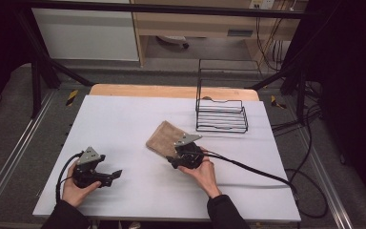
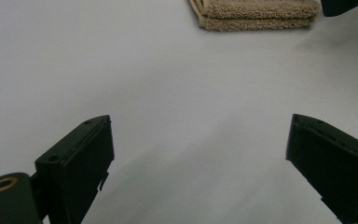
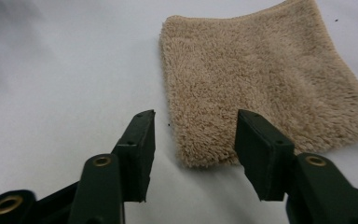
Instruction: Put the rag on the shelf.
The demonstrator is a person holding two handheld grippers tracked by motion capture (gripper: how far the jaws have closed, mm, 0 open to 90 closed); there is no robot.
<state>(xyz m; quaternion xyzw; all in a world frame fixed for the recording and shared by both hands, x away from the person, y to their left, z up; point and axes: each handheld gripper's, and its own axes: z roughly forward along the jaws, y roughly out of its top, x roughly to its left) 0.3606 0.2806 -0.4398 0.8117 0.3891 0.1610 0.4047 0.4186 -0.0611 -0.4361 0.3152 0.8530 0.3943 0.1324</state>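
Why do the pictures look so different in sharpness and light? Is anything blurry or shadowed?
High view: dim room, the white table evenly lit, the wire rack crisp. Left gripper view: the jaws close up look soft, the folded beige towel sharper; faint shadows lie under the jaws. Right gripper view: the towel's pile is sharp, with a blurred grey shadow in the top left corner.

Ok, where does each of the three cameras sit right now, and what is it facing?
High view: above the person's side, looking forward and down on the table, folded towel, wire rack, both hands.
Left gripper view: on the left gripper, along wide-open jaws, low over the table toward the towel's folded edge.
Right gripper view: on the right gripper, jaws astride the towel's near corner.
Shared: all three views show the towel.
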